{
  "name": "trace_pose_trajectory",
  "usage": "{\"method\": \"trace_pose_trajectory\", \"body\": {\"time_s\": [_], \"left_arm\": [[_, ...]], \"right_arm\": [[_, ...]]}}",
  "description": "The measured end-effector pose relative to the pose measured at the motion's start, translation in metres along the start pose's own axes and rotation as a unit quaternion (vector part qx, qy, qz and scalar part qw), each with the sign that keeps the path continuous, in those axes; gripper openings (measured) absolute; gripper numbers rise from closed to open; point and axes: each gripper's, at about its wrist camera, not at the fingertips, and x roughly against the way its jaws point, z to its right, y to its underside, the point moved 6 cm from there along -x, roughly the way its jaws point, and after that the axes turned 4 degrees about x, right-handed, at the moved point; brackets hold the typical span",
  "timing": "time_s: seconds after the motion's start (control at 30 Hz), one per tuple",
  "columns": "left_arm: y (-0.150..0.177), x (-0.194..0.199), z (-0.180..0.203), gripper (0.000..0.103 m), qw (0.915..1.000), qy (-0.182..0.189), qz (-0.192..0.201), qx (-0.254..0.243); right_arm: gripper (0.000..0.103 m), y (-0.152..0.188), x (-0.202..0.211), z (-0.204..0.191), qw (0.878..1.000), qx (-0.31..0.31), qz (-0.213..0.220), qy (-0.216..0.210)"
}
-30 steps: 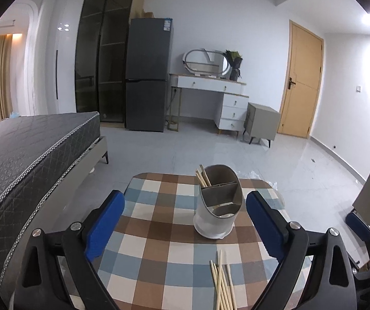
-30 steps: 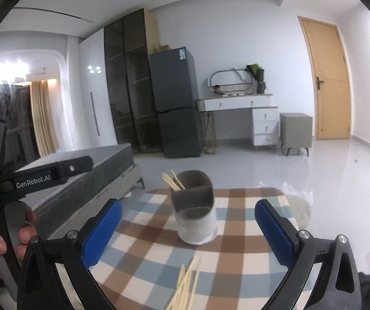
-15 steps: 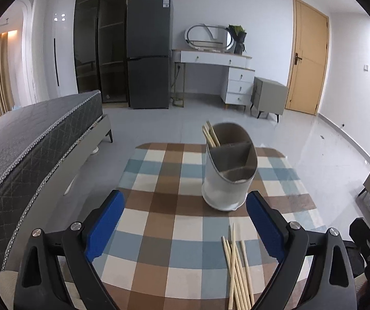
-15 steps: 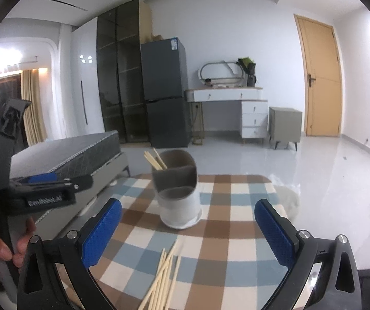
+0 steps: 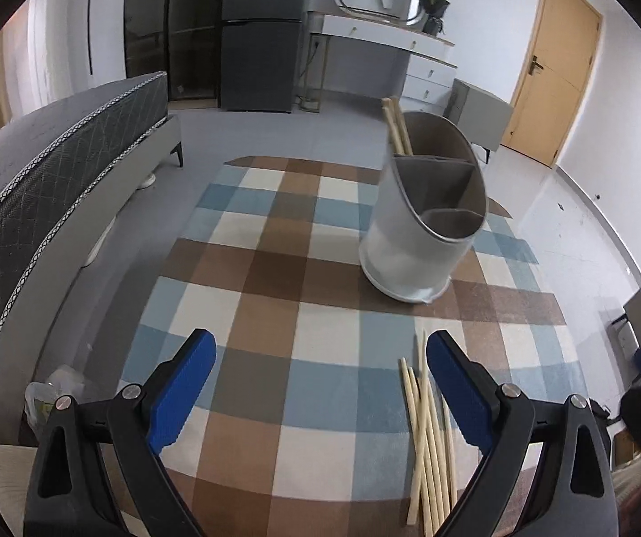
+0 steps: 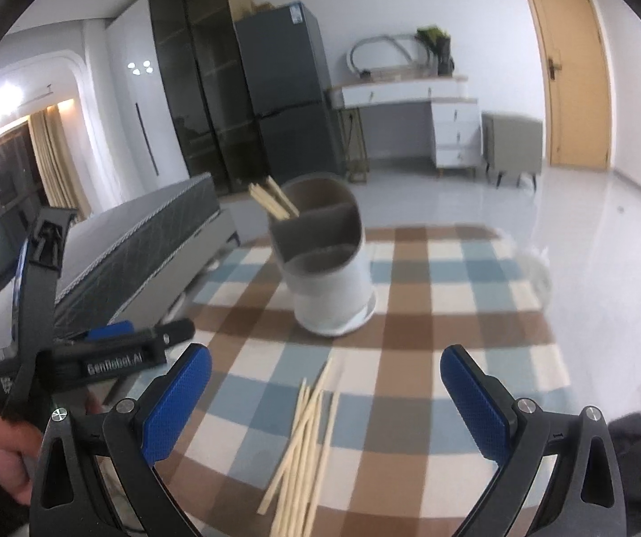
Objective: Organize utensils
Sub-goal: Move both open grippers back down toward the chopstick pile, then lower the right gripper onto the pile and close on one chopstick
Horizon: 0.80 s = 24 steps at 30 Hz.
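Observation:
A white utensil holder (image 5: 423,228) (image 6: 327,268) with grey divided compartments stands on a checked tablecloth (image 5: 302,304) (image 6: 414,340). Its back compartment holds a few wooden chopsticks (image 5: 395,125) (image 6: 273,201). Several loose chopsticks (image 5: 428,438) (image 6: 305,438) lie in a bundle on the cloth, nearer than the holder. My left gripper (image 5: 320,380) hovers open above the cloth, the bundle just inside its right finger. My right gripper (image 6: 325,398) is open too, with the bundle lying between its fingers below. The left gripper's body (image 6: 96,353) shows at the right wrist view's left, held by a hand (image 6: 2,452).
The table is small and oval, with floor all around it. A bed (image 5: 52,170) runs along the left. A dark fridge (image 5: 258,31), a white dresser (image 5: 392,53) and a wooden door (image 5: 549,89) stand at the far wall. A plastic bag (image 5: 52,398) lies on the floor at the left.
Both grippers have come forward and tilted down toward the table, so the holder and the loose chopsticks now look larger and nearer. Both stay open.

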Motion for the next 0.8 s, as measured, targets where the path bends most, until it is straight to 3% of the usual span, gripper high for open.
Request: {"method": "trace_pose_trajectory", "body": {"time_s": [0.2,0.47,0.63,0.8], "left_arm": [[-0.01,-0.003,-0.005,0.092,0.9999,-0.01,-0.002,0.005],[-0.02,-0.018,-0.032,0.092,0.9975,-0.023,-0.032,0.059],[-0.023,-0.025,-0.045,0.092,0.9946,-0.029,-0.051,0.085],[-0.025,-0.028,-0.05,0.092,0.9927,-0.024,-0.063,0.1]], "right_arm": [[0.103,0.012,-0.03,-0.002,0.998,-0.019,-0.062,-0.015],[0.101,0.016,-0.075,-0.002,0.991,-0.049,-0.117,-0.034],[0.099,0.02,-0.12,0.002,0.982,-0.064,-0.172,-0.031],[0.09,0.029,-0.161,0.001,0.97,-0.068,-0.232,-0.027]]}}
